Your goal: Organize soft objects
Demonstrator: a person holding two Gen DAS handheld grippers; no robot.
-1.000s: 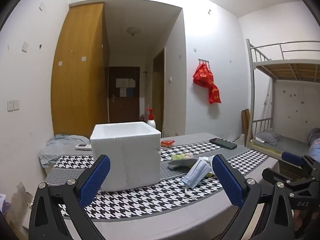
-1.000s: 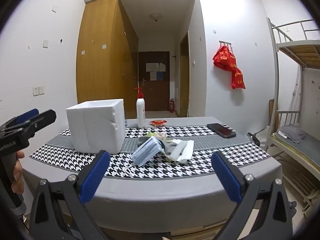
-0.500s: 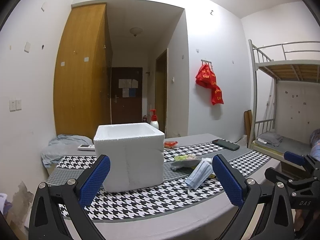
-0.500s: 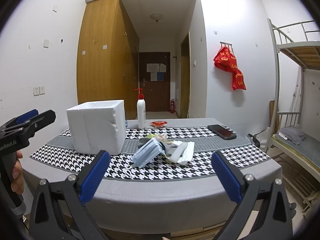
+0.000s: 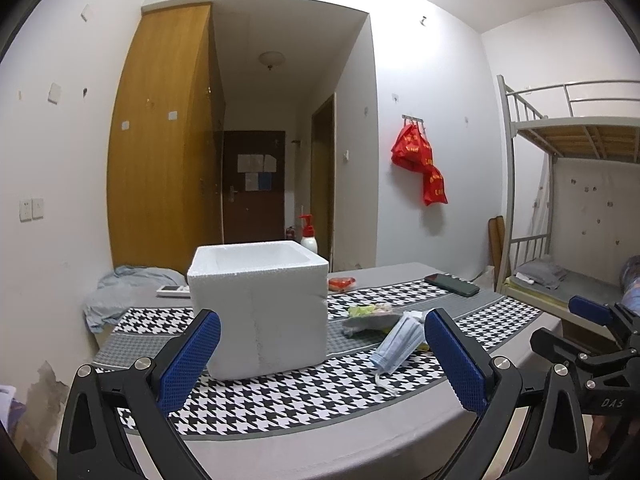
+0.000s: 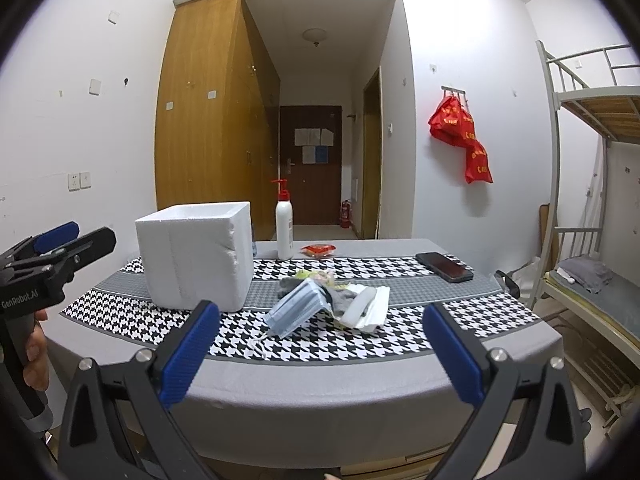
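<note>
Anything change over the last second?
Barely. Left tongs drifted slightly: the foam box and blue mask sit a little further right in its view. Right tongs steady. Both open and empty; nothing on the table moved.

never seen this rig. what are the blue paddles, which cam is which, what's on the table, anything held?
There is no robot arm: a person holds a handheld two-finger tool in each hand. Each tool carries a fisheye camera looking forward along its blue-padded fingers.

In the left wrist view the left tool frames the scene, with the right tool at the far right edge. The right wrist view is framed by the right tool, and the left tool, with the person's hand on its grip, shows at its left edge.

On the table with its houndstooth runner stand an open white foam box, a pump bottle, a phone, a red packet, and a pile of soft items topped by a blue face mask.

Both tools are open and hold nothing.
</note>
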